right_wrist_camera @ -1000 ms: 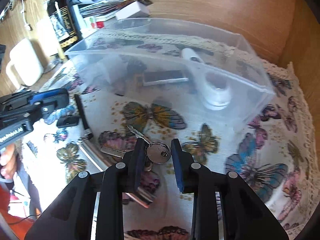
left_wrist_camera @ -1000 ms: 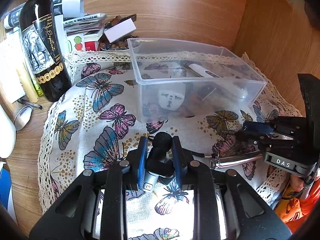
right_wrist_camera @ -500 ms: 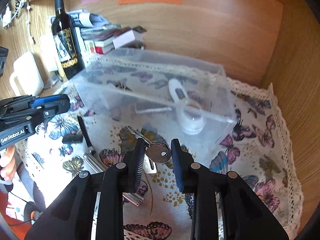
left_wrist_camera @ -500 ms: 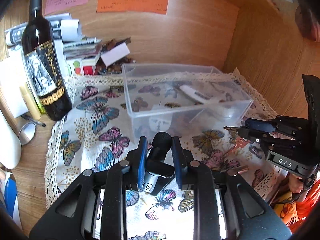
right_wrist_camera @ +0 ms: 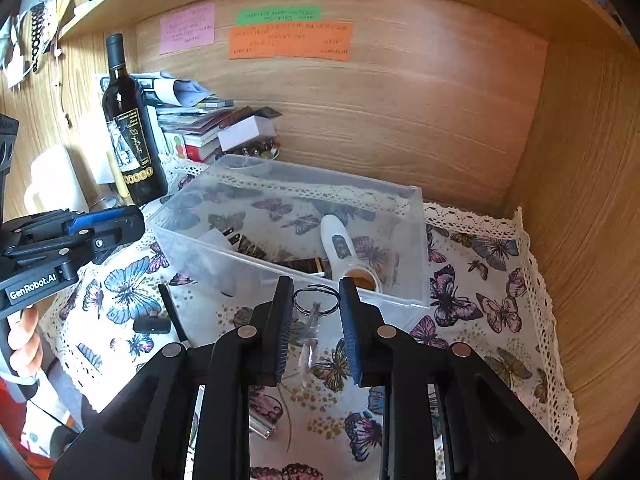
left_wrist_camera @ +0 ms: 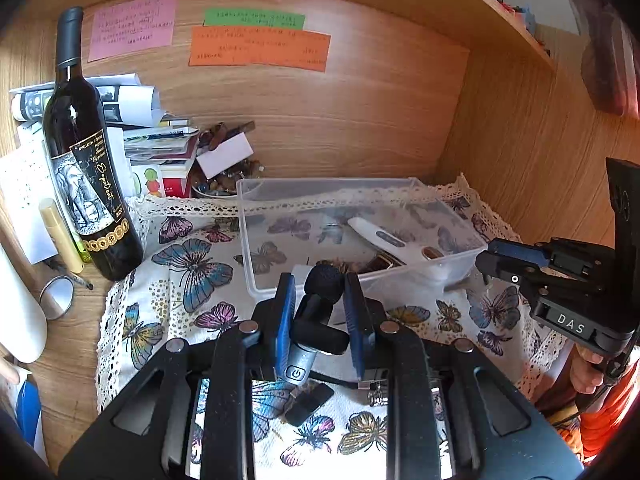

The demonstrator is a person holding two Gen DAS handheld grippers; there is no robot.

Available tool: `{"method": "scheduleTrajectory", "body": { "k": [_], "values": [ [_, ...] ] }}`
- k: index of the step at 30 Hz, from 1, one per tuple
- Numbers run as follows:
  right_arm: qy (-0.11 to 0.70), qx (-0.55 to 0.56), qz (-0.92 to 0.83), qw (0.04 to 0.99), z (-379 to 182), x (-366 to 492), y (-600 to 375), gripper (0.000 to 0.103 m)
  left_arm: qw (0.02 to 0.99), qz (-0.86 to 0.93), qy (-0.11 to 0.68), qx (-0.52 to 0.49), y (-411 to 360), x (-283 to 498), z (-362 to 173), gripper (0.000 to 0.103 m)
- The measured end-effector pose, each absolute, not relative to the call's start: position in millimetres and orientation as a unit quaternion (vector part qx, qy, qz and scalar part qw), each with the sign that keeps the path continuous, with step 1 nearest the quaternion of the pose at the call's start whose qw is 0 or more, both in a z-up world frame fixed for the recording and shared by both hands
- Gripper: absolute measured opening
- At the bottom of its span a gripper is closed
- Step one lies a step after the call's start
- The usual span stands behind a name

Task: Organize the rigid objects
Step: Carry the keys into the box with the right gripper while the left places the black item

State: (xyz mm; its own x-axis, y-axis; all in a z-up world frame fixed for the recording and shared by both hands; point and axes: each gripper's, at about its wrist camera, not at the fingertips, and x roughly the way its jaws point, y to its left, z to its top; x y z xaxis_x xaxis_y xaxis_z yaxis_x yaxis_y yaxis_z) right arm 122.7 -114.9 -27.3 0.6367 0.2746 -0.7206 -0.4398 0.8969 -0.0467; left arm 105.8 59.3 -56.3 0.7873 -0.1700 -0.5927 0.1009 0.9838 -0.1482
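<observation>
My left gripper [left_wrist_camera: 320, 304] is shut on a small black clip-on microphone [left_wrist_camera: 316, 322] with a foam head and silver base, held above the butterfly cloth in front of the clear plastic box [left_wrist_camera: 256, 240]. My right gripper [right_wrist_camera: 310, 312] holds a key on a ring [right_wrist_camera: 314, 308] between its pads, raised near the box's front wall [right_wrist_camera: 280, 276]. The box holds a white handheld device [right_wrist_camera: 338, 242], a white plug adapter [right_wrist_camera: 214, 240] and dark items. Each gripper shows in the other's view: the right [left_wrist_camera: 516, 264], the left [right_wrist_camera: 116, 224].
A wine bottle [left_wrist_camera: 86, 184] stands at the left beside stacked books and papers [left_wrist_camera: 160, 148]. A black stick [right_wrist_camera: 172, 312], a small black part [right_wrist_camera: 152, 325] and a metal piece [right_wrist_camera: 260, 428] lie on the cloth [right_wrist_camera: 480, 300]. Wooden walls close in the back and right.
Both grippers rose off the cloth with their objects and drew back, tilting up. The key lifted off the cloth and now hangs between the right pads.
</observation>
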Motion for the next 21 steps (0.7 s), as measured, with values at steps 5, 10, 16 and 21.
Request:
{"method": "scheduleTrajectory", "body": {
  "k": [5,10,16,21],
  "values": [
    [0.370,-0.108,0.194,0.902,-22.2,122.3,-119.1,0.021,0.945,-0.071,0.314,-0.057,59.9,109.0,-54.2,0.024],
    [0.350,-0.106,0.192,0.911,-7.3,124.7,-121.9,0.021,0.943,-0.075,0.316,-0.065,63.4,116.4,-50.4,0.024],
    [0.311,-0.098,0.190,0.926,17.5,134.3,-120.6,0.021,0.943,-0.078,0.314,-0.080,71.4,130.0,-43.3,0.024],
    [0.293,-0.100,0.192,0.931,23.4,149.5,-115.0,0.021,0.940,-0.085,0.317,-0.092,77.3,146.9,-40.6,0.024]
  ]
}}
